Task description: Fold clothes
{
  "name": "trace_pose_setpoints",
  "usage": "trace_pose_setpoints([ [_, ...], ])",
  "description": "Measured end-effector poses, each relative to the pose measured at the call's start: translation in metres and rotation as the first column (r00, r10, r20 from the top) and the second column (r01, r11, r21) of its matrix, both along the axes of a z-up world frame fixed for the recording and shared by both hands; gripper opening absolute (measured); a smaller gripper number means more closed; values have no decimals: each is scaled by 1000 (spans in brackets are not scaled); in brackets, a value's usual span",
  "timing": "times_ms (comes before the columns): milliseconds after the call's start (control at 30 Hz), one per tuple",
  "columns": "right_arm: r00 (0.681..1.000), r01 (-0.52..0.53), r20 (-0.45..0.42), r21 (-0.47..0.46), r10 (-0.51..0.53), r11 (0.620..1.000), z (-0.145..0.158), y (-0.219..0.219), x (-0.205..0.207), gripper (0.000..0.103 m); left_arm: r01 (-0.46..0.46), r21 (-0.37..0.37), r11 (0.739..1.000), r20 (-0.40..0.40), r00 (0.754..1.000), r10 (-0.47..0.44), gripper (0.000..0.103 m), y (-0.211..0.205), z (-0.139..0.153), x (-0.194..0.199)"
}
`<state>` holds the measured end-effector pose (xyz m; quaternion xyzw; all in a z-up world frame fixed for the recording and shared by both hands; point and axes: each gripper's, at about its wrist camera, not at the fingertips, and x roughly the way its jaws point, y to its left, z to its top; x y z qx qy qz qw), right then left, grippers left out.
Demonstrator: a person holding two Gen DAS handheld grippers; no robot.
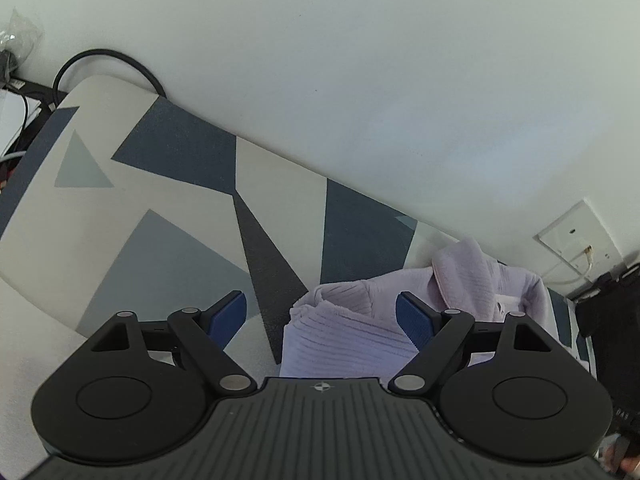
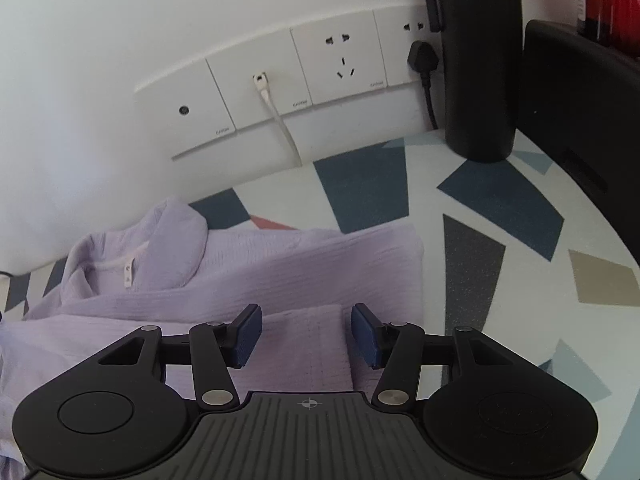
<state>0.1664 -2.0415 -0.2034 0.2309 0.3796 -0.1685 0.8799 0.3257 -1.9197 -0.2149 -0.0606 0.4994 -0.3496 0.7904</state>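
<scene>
A lilac ribbed shirt [image 2: 280, 264] with a collar lies partly folded on a table with a geometric-patterned cover [image 2: 480, 280]. My right gripper [image 2: 306, 334] hovers over the shirt's near folded layer, with its blue pads apart and no cloth pinched between them. In the left wrist view the same shirt [image 1: 352, 340] lies bunched at the lower right, on the patterned cover [image 1: 180, 220]. My left gripper [image 1: 320, 318] stands wide open above the shirt's left edge. Its right pad is over the cloth and its left pad over bare cover.
A tall black bottle [image 2: 480, 60] and a black box-like object [image 2: 580, 100] stand at the back right by the wall sockets [image 2: 280, 88], where a black plug [image 2: 422, 58] sits. A black cable [image 1: 100, 56] loops past the table's far left corner.
</scene>
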Motion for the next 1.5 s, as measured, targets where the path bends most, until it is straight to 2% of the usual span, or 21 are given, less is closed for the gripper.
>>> trace_pose_setpoints([
  [133, 1000, -11, -19, -20, 11, 1000, -8, 6, 1, 43, 24, 72, 997, 15, 1000, -25, 84, -17, -4, 7],
  [267, 1000, -18, -24, -31, 17, 999, -10, 7, 2, 42, 78, 241, 967, 65, 993, -97, 83, -35, -5, 9],
  [333, 999, -19, -27, -38, 18, 999, -10, 6, 2, 39, 65, 337, 939, 117, 987, -110, 57, -36, -6, 11],
  [367, 999, -19, -27, -39, 18, 999, -10, 6, 2, 38, 59, 358, 932, 127, 986, -111, 49, -33, -7, 13],
  [400, 1000, -18, -27, -38, 17, 999, -11, 6, 2, 36, 41, 389, 920, 132, 986, -100, 33, -31, -9, 16],
  [433, 1000, -13, -25, -36, 12, 999, -11, 5, 1, 35, 33, 419, 908, 127, 987, -94, 22, -28, -13, 19],
  [533, 1000, -2, -18, -18, 2, 1000, -12, 3, 0, 33, -7, 482, 876, 171, 982, -87, 23, -21, -12, 25],
  [567, 1000, 1, -16, -13, -2, 1000, -12, 2, -1, 33, -11, 445, 895, 163, 984, -69, 23, -17, -8, 26],
  [600, 1000, 3, -15, -9, -3, 1000, -12, 2, -1, 33, -16, 407, 914, 153, 987, -51, 29, -13, -3, 27],
  [667, 1000, 4, -15, -8, -4, 1000, -12, 2, -1, 33, 16, 259, 966, 62, 998, -33, 61, -9, 3, 31],
  [700, 1000, 6, -15, -8, -6, 1000, -12, 2, -1, 33, 54, 230, 972, 33, 997, -63, 80, -15, 2, 29],
  [733, 1000, 7, -16, -8, -7, 1000, -12, 3, 0, 33, 91, 199, 976, 4, 996, -94, 81, -22, 1, 27],
  [800, 1000, 12, -16, -4, -12, 1000, -12, 2, 1, 34, 186, 290, 939, 19, 980, -200, 81, -44, -4, 12],
  [900, 1000, 19, -17, 6, -19, 1000, -12, 1, 2, 34, 250, 393, 885, 3, 962, -274, 72, -56, -14, -3],
  [1067, 1000, 6, -13, 6, -6, 1000, -12, -1, 1, 34, 274, 413, 869, -35, 958, -286, 72, -37, -8, -11],
  [1167, 1000, 4, -6, 6, -4, 1000, -14, -1, 0, 34, 315, 458, 831, 7, 934, -358, 72, -36, -7, -26],
  [1267, 1000, 7, -5, 6, -7, 1000, -15, -1, 0, 34, 301, 494, 816, 76, 920, -386, 71, -38, -7, -31],
  [1367, 1000, 7, -6, 4, -7, 1000, -14, 0, 0, 34, 225, 488, 843, 156, 928, -338, 53, -36, -5, -24],
  [1400, 1000, 5, -6, -1, -5, 1000, -14, 0, 0, 33, 182, 463, 867, 150, 948, -280, 49, -32, -6, -15],
  [1467, 1000, 2, -5, -16, -2, 1000, -14, 1, -1, 27, 92, 412, 907, 132, 978, -159, 49, -23, -8, 5],
  [1500, 1000, 5, -3, -21, -5, 1000, -14, 0, -2, 22, 57, 403, 913, 121, 986, -115, 49, -21, -10, 12],
])
